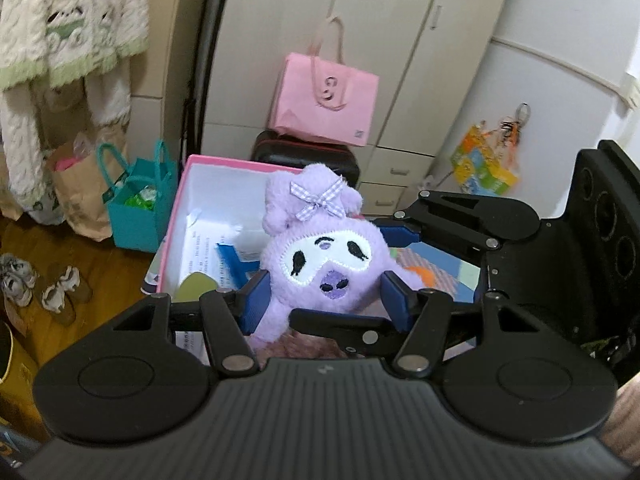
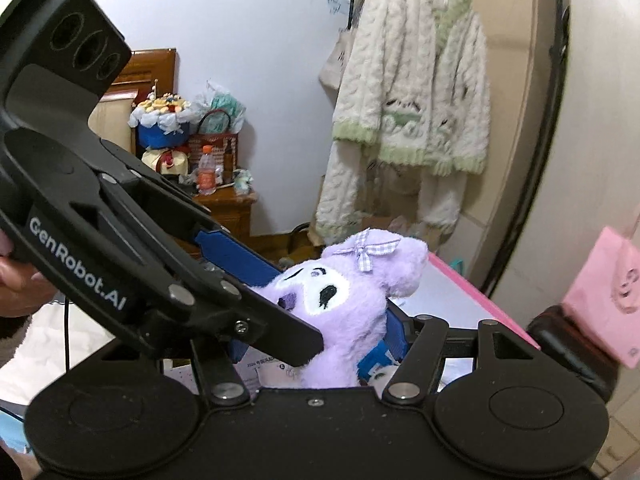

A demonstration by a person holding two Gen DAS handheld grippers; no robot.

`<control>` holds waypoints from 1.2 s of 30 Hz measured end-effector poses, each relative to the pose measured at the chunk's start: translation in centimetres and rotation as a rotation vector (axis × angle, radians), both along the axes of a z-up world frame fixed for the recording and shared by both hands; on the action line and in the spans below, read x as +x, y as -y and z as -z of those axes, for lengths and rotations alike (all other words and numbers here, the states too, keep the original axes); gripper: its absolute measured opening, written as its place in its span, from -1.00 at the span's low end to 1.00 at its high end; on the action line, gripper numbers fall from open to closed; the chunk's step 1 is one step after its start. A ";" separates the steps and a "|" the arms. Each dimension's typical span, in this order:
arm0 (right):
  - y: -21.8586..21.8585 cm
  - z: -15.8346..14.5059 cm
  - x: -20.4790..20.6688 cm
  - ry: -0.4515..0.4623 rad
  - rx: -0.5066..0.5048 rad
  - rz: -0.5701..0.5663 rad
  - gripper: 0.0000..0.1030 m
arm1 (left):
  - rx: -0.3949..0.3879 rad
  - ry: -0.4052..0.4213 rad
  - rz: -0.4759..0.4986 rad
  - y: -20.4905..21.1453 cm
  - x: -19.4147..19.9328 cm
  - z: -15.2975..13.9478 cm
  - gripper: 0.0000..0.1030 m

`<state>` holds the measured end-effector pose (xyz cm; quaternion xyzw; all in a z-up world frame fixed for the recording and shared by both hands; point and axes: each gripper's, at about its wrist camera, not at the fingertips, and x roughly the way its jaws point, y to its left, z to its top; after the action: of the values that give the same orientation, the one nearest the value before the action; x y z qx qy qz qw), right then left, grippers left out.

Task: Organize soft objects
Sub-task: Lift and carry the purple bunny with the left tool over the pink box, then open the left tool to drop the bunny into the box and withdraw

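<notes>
I am holding a fuzzy lilac plush (image 1: 320,264) with a gingham bow between both tools. My left hand-held gripper (image 1: 324,296) is squeezing its soft body with flat blue pads (image 1: 256,300), and my right hand-held gripper (image 2: 316,340) is clamping it from the other side. It is hanging over the stiff pink-rimmed box (image 1: 188,184), whose white inside is showing papers. The plush's lower half is hiding behind black linkages.
</notes>
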<state>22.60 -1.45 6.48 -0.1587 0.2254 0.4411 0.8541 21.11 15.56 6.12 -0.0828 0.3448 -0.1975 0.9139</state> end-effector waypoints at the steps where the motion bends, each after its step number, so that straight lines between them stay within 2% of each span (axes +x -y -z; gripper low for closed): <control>1: -0.4 0.4 0.7 -0.017 -0.007 -0.011 0.34 | -0.003 -0.012 -0.008 -0.3 0.6 0.5 0.14; 7: -2.1 2.7 3.8 -0.099 -0.054 -0.045 0.34 | -0.006 -0.096 -0.026 -1.5 3.7 2.9 0.14; 10: -2.5 3.7 5.1 -0.137 -0.061 -0.061 0.35 | -0.033 -0.147 -0.060 -2.3 5.0 4.1 0.14; 14: -2.6 4.6 6.2 -0.163 -0.067 -0.092 0.38 | -0.014 -0.165 -0.074 -2.2 5.7 5.0 0.13; 18: -2.9 5.1 6.8 -0.179 -0.095 -0.083 0.38 | 0.022 -0.160 -0.092 -2.1 6.0 5.5 0.09; 24: -2.9 5.0 6.4 -0.128 -0.146 -0.050 0.38 | 0.045 -0.123 -0.154 -2.6 5.5 5.3 0.04; 31: -1.5 3.9 5.1 -0.122 -0.163 0.009 0.39 | 0.070 -0.066 -0.151 -2.7 2.9 3.4 0.04; 36: -0.1 2.1 3.3 -0.088 -0.181 0.034 0.39 | 0.091 -0.040 -0.105 -2.1 0.6 1.8 0.04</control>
<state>25.89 -1.34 4.34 -0.2119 0.3042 0.4110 0.8328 21.71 17.66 4.28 -0.0631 0.3665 -0.1316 0.9189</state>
